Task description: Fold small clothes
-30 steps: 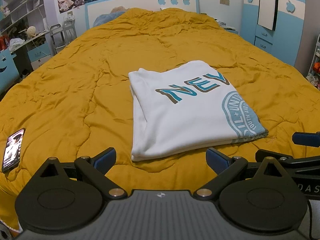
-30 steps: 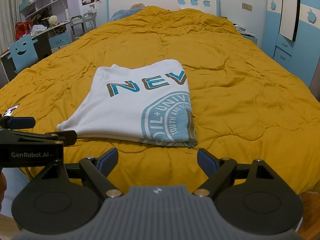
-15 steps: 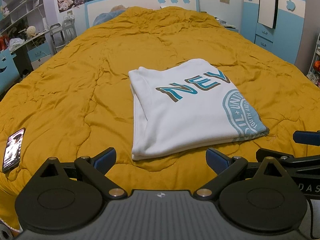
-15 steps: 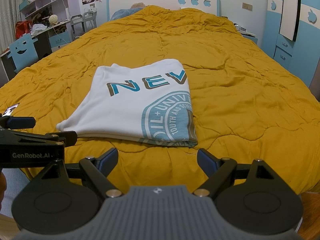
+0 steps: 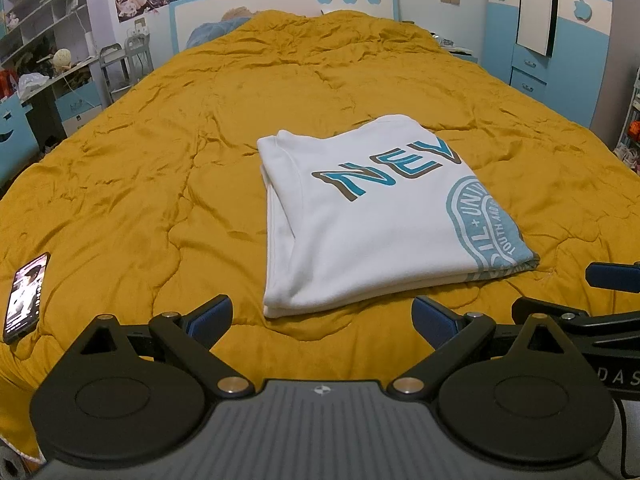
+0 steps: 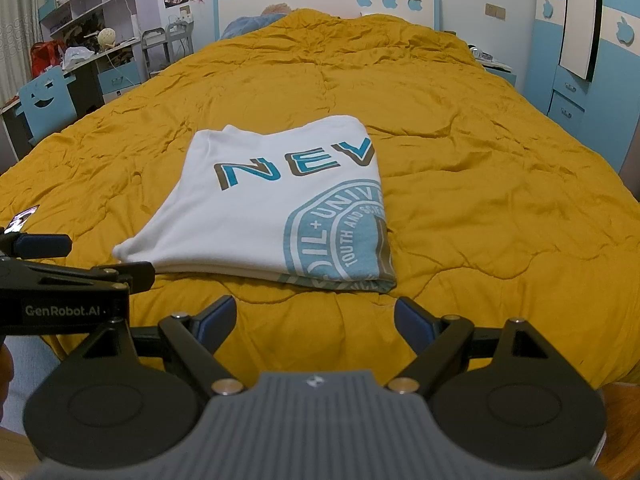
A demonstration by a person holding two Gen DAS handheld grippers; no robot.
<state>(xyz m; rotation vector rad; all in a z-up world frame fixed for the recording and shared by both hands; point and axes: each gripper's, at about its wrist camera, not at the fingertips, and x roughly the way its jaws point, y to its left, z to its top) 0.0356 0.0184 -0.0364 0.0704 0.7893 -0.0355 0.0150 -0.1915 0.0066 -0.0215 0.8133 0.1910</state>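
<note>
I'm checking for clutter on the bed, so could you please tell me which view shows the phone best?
The left wrist view: the phone lies whole on the yellow quilt, screen lit. The right wrist view shows only a corner behind the left tongs.

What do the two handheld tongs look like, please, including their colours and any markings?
Both match: the left tongs and right tongs have black linkage arms, blue finger pads, round black discs and a ribbed grey body. The left one's side reads "GenRobot.AI" in the right wrist view.

shirt (image 5: 376, 216) on bed (image 5: 160, 168), phone (image 5: 24, 296) left
</note>
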